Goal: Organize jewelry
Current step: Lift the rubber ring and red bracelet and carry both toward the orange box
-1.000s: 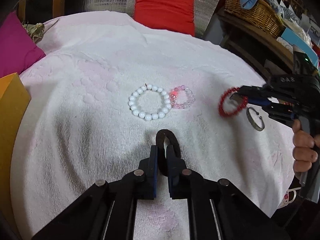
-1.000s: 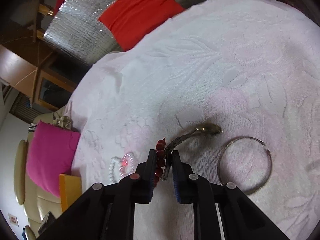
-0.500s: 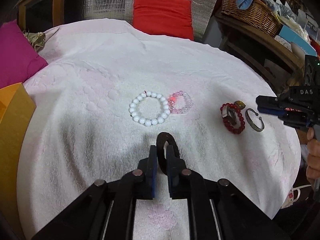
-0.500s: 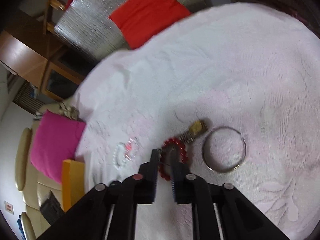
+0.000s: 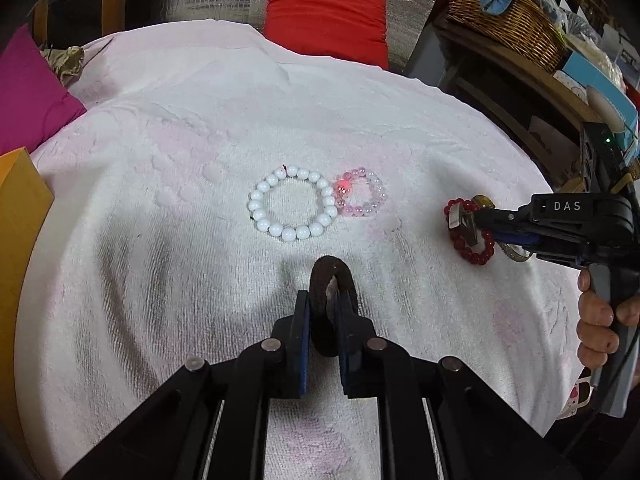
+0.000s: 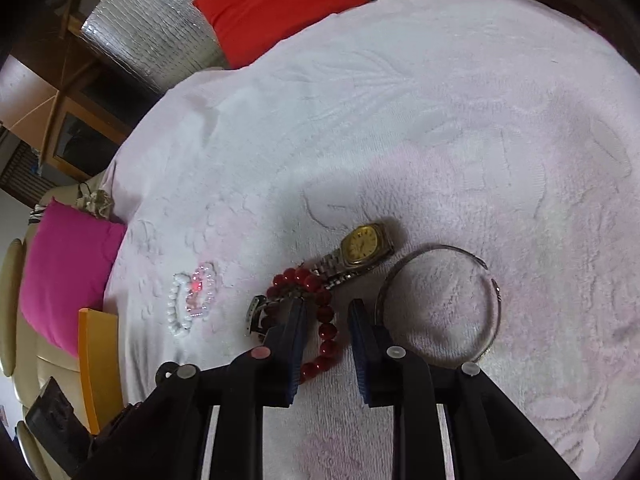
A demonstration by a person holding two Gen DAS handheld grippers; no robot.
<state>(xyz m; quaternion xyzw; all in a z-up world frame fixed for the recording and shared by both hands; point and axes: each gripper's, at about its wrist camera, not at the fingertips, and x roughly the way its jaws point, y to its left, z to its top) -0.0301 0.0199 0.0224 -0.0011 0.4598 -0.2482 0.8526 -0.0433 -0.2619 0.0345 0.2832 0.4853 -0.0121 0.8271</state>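
A white textured towel (image 5: 168, 208) is covering the round surface and carrying every piece of jewelry. Behind it, a red cushion (image 5: 326, 20) is leaning against a silver quilted backing, and a magenta cushion (image 5: 28, 92) is lying at the left edge.

Your left gripper (image 5: 323, 320) is pinching a dark brown elastic loop (image 5: 330, 280) — its jaws are pressed together on the band, which is standing upright above the towel.

Your right gripper (image 6: 326, 320) is hovering with its jaws spread, gripping nothing; they have just been opening. A red bead bracelet (image 6: 320, 320) is lying on the towel between and beneath the fingers. Whether the pads are touching it cannot be told.

A thin metal bangle (image 6: 440, 304) is lying just beside the right finger. A gold-faced wristwatch (image 6: 362, 246) is resting with its steel band across the red beads.

Near the towel's middle, a white bead bracelet (image 5: 292, 202) is touching a smaller pink bead bracelet (image 5: 362, 192) — well apart from the red one.
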